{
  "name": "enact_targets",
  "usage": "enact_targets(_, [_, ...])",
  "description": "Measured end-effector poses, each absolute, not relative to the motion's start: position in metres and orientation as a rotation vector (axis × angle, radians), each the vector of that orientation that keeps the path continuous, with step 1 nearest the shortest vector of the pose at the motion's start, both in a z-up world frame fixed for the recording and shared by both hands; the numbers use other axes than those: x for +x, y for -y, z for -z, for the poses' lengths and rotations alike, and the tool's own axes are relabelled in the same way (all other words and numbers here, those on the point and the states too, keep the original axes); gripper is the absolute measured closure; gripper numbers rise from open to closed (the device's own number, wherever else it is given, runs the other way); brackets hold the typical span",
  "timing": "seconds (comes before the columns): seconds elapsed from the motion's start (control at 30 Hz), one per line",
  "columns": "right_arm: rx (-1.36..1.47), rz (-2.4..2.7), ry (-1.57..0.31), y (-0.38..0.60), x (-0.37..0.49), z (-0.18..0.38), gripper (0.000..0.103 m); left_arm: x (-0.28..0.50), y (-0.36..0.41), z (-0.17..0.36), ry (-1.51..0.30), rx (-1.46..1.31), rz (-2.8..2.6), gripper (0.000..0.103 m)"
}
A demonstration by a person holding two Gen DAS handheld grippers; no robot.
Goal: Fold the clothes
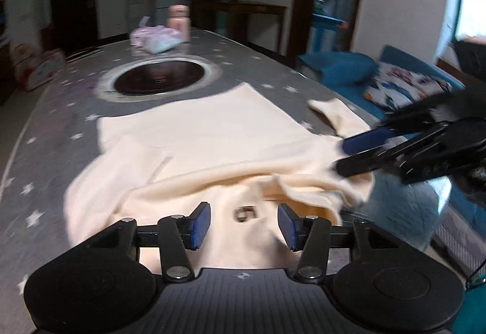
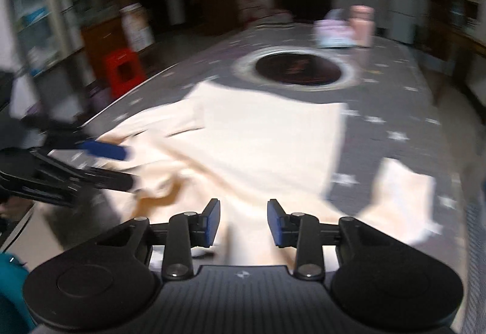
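A cream shirt [image 1: 212, 136] [image 2: 267, 145] lies spread on the grey star-patterned table [image 1: 54, 127] [image 2: 410, 109], its near part rumpled and folded over. One sleeve [image 1: 337, 115] [image 2: 404, 197] sticks out to the side. My left gripper [image 1: 244, 224] hangs just above the near hem by a small dark logo, jaws apart, nothing pinched. My right gripper [image 2: 244, 223] stands open over the near edge of the cloth. Each gripper shows in the other's view, the right gripper [image 1: 349, 156] and the left gripper [image 2: 129, 167], both at the crumpled edge with a gap between the fingers.
A round dark recess [image 1: 158, 77] [image 2: 299, 68] sits in the table beyond the shirt. Behind it stand a pink bottle [image 1: 178, 19] [image 2: 361, 25] and a pastel bundle [image 1: 155, 37] [image 2: 332, 33]. A blue sofa with a patterned cushion [image 1: 404, 84] and a red stool [image 2: 123, 68] flank the table.
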State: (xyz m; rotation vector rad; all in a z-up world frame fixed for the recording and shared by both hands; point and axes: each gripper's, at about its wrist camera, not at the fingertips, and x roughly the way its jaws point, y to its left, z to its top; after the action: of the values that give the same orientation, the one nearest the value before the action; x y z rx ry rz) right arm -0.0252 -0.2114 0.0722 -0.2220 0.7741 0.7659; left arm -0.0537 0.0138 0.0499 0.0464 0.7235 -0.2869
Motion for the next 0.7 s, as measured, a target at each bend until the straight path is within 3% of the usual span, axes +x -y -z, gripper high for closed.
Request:
enact_targets(0.1, [-0.268, -0.846, -0.786, 0.189, -0.032, -0.066, 0.069, -0.045, -0.008, -0.039, -0.754, 0.060, 0.304, 0.058])
enact_targets(0.17, [-0.290, -0.879, -0.793, 0.180, -0.037, -0.062, 0.068, -0.042, -0.008, -0.031, -0.782, 0.057, 0.310, 0.088])
enact_targets(0.23, [-0.310, -0.900, -0.797, 0.173, -0.041, -0.060, 0.068, -0.044, -0.012, -0.029, -0.788, 0.044, 0.307, 0.096])
enact_targets(0.47, [-0.399, -0.856, -0.778, 0.159, -0.042, -0.048, 0.070, -0.061, -0.018, -0.041, -0.737, 0.036, 0.324, 0.100])
enact_targets(0.5, [-0.403, -0.841, -0.784, 0.160, -0.041, -0.046, 0.076, -0.063, -0.019, -0.044, -0.731, 0.035, 0.331, 0.100])
enact_targets(0.53, [-0.403, -0.833, -0.793, 0.161, -0.040, -0.045, 0.090, -0.066, -0.020, -0.046, -0.726, 0.033, 0.340, 0.100])
enact_targets(0.57, [-0.401, -0.838, -0.798, 0.164, -0.041, -0.046, 0.094, -0.071, -0.021, -0.048, -0.722, 0.032, 0.356, 0.100])
enact_targets(0.7, [-0.416, -0.891, -0.808, 0.178, -0.054, -0.054, 0.099, -0.088, -0.025, -0.052, -0.719, 0.028, 0.424, 0.099])
